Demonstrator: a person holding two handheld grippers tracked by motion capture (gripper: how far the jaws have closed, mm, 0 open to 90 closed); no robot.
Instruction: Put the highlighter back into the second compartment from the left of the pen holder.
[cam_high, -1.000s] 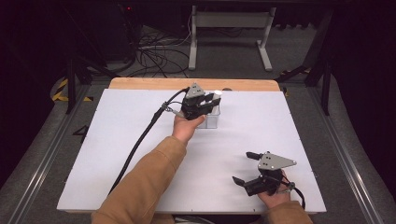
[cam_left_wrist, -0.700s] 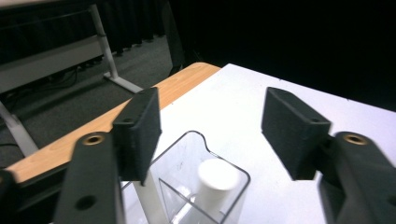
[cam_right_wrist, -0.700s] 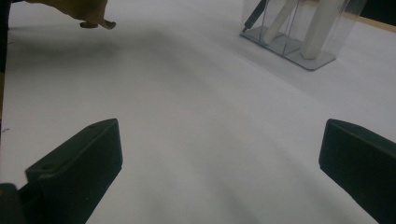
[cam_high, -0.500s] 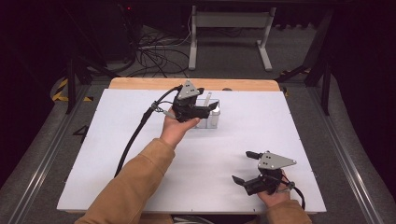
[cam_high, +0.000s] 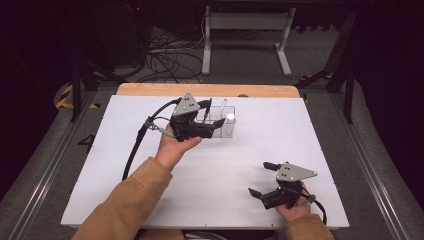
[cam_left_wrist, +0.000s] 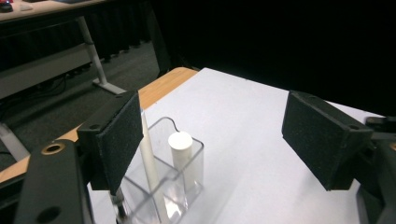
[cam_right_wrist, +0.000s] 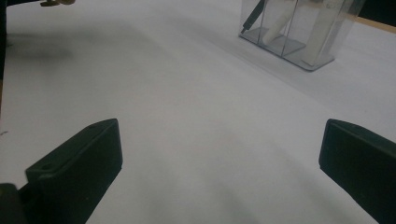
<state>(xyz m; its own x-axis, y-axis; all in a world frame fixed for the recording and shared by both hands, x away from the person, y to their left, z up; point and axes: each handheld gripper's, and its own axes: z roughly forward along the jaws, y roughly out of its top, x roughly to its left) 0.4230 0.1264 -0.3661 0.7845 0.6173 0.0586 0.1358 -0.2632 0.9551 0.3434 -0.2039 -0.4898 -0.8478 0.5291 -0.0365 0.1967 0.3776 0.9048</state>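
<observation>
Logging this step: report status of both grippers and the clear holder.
Left gripper jaws have just been opening, nothing between them, beside clear holder. White sticks stand inside the holder. Right gripper open, idle near table's front edge. No obstruction.

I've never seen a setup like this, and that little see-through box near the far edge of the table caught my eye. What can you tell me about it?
The clear box looks like transparent plastic, open at the top and split into compartments by clear walls. It stands upright on the white table, near its far edge. A thick white cylinder stands in one compartment and a thin white stick leans in another. The left gripper hangs open right beside it, with nothing between its jaws.
</observation>
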